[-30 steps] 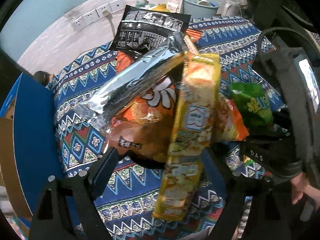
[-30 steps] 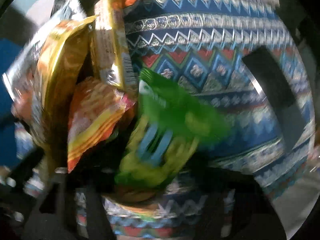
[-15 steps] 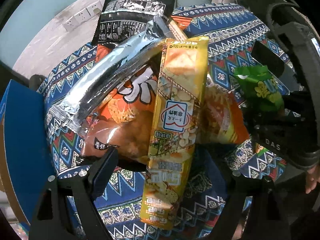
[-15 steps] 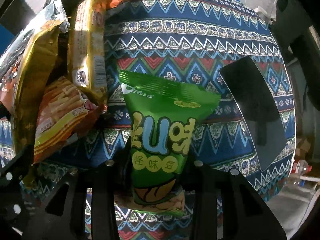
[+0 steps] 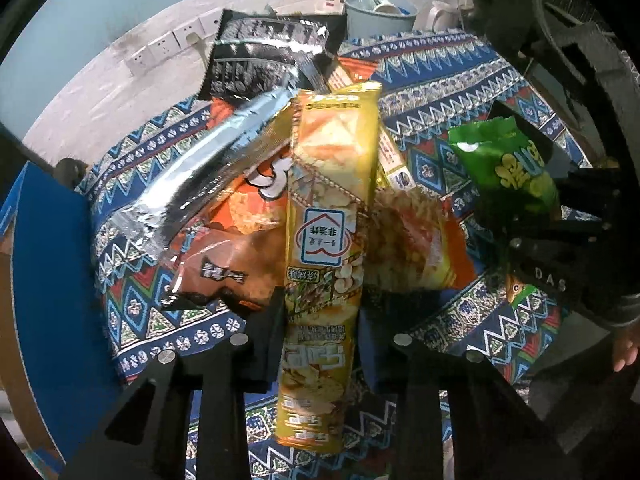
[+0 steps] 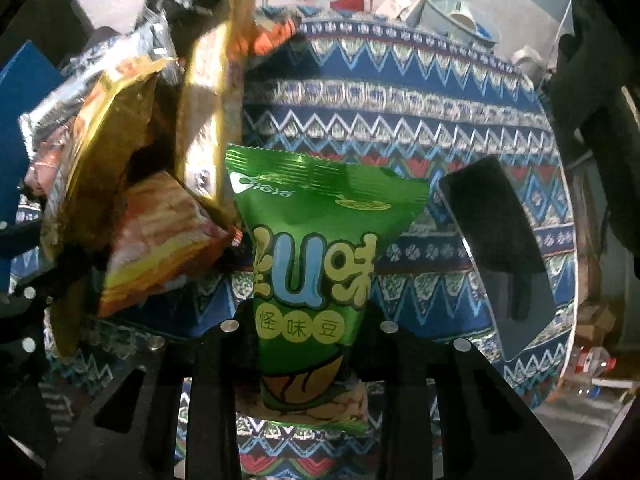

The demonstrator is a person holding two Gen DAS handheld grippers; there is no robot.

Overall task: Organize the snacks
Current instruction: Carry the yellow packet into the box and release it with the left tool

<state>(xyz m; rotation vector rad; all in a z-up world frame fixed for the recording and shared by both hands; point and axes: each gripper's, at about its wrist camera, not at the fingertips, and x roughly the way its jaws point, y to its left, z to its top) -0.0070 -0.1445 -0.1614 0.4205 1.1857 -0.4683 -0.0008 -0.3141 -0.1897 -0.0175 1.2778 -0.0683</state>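
Observation:
A long yellow cracker pack (image 5: pixel 332 208) lies on top of a heap of snacks on the patterned tablecloth (image 5: pixel 440 72). My left gripper (image 5: pixel 320 320) points down over it, jaws closing, pads pressed on the pack's lower part. A green bean-snack bag (image 6: pixel 316 248) stands upright between the fingers of my right gripper (image 6: pixel 308 332), whose jaws close tight on its lower half. From the left wrist the same green bag (image 5: pixel 508 172) shows at the right, held off the cloth. In the heap lie a silver pack (image 5: pixel 208 176), an orange-brown bag (image 5: pixel 240 248) and an orange pack (image 5: pixel 412 240).
A black snack pack (image 5: pixel 256 60) lies at the far end of the heap. A blue box (image 5: pixel 44 280) stands at the table's left edge. A dark flat slab (image 6: pixel 500 260) lies on the cloth to the right. A bucket (image 5: pixel 376 12) and wall sockets (image 5: pixel 160 46) are behind.
My left jaws have gone from wide apart to closed on the yellow pack. The right gripper has tightened on the green bag and risen with it above the cloth.

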